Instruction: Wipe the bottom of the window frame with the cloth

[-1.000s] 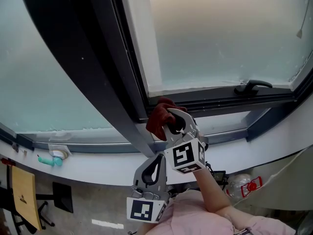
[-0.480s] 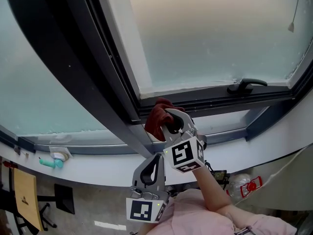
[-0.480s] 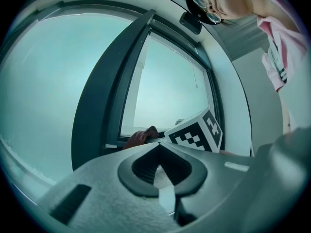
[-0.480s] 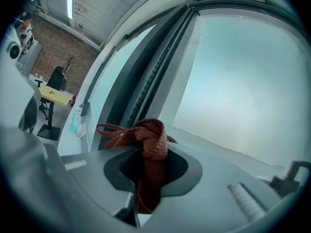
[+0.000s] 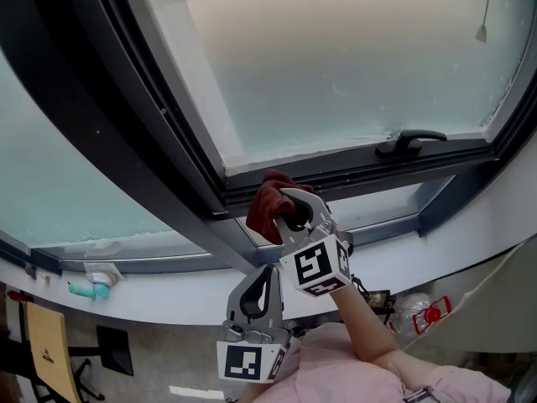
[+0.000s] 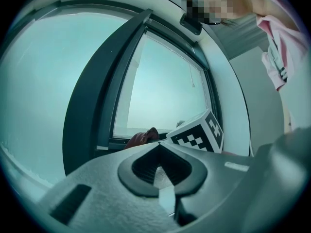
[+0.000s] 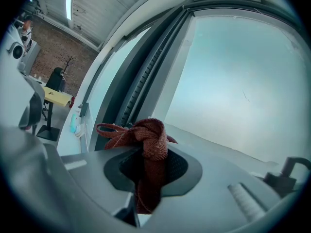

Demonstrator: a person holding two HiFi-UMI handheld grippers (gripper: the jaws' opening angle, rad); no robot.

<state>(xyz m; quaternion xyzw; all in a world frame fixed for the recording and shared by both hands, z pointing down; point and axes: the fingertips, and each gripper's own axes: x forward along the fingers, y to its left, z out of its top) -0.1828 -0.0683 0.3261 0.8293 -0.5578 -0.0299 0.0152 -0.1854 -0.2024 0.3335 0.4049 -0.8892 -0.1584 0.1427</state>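
right gripper (image 5: 291, 214) clamped on the dark red cloth (image 5: 267, 203), which is bunched against the bottom of the window frame (image 5: 361, 173) near its left corner; left gripper (image 5: 267, 280) below the frame, jaws together, empty.

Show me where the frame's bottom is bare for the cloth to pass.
Bare: the bottom rail between the cloth and the handle. Crowded: where the mullion meets the rail, with the right gripper clamping the cloth there, and at the handle.

Right tool (image 5: 290, 207) raised — gripping cloth (image 5: 263, 205), left tool (image 5: 268, 274) low — closed
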